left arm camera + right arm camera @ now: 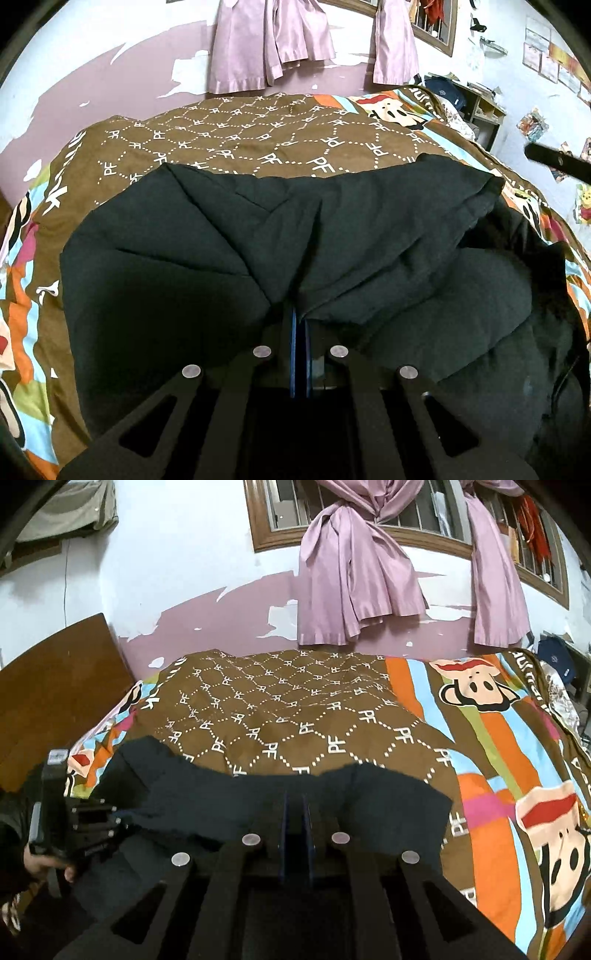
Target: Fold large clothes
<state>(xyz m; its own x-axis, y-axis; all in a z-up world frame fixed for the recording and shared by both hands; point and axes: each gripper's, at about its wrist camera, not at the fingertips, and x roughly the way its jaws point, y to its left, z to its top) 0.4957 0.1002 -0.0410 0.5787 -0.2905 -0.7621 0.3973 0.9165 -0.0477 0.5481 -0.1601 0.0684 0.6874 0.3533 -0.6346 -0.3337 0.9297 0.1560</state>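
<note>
On my left wrist camera, the left gripper (301, 325) has its two blue-edged fingers pressed nearly together with a fold of the dark garment (258, 251) pinched between them; creases fan out from that pinch toward 10 and 2 o'clock. The garment, black or very dark green, lies spread over the brown bedspread (240, 136) printed with white "PF" letters, and bunches into a thicker heap at 3 to 4 o'clock.

On my right wrist camera, the right gripper (295, 812) also has its fingers drawn close, with the garment's (388, 805) far edge right at the tips; I read it as gripping the cloth, though the contact itself is dark and hard to make out. At 9 o'clock I see the other gripper's body (74, 823).

Beyond the bed, pink curtains (354, 579) hang at 12 o'clock below a barred window (288, 502).
</note>
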